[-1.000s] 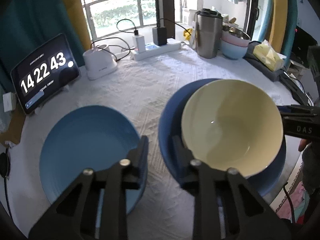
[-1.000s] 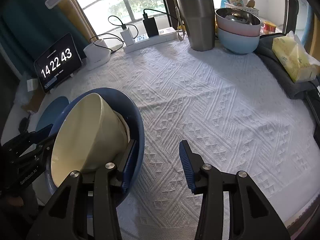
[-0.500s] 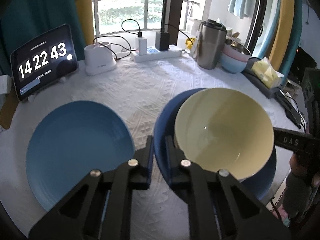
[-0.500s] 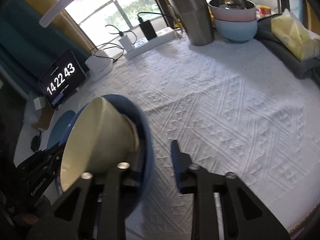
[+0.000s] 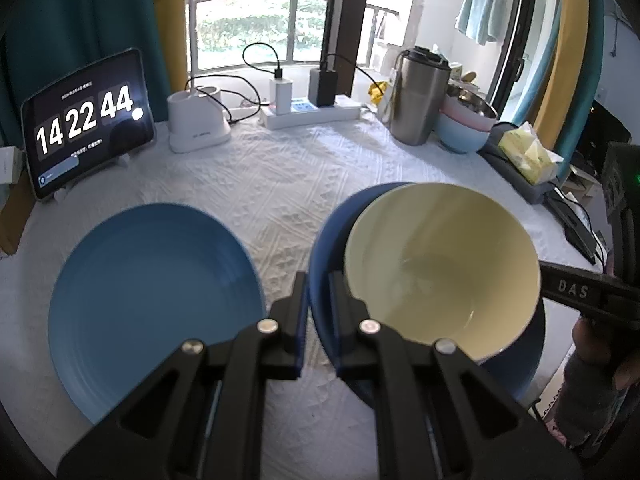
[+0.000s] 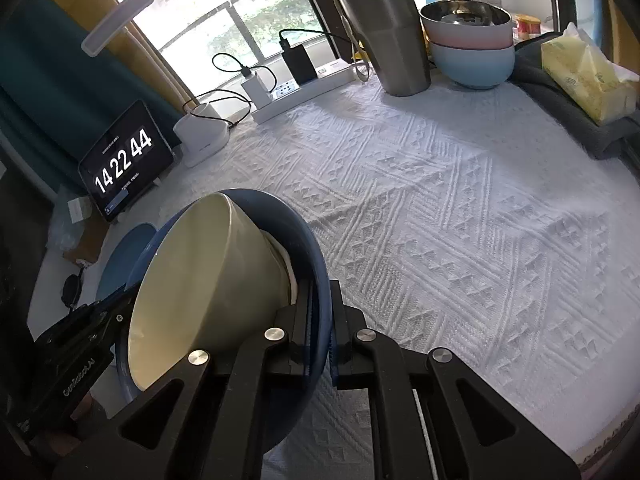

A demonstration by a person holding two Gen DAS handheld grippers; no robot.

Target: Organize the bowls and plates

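White tablecloth [image 6: 460, 208] lay beyond both grippers. Left gripper [image 5: 318, 304] and right gripper [image 6: 320, 332] each pinched the dark plate [image 5: 324, 264] rim, cream bowl [image 5: 440, 264] inside, seemingly lifted; next, stacking onto the light plate [image 5: 156, 300] left of the left jaws needs level carriage.

A cream bowl [image 5: 440, 268] sits inside a dark blue plate [image 5: 324, 248], which is tilted above the cloth on the right. A lighter blue plate [image 5: 152, 300] lies flat at left.
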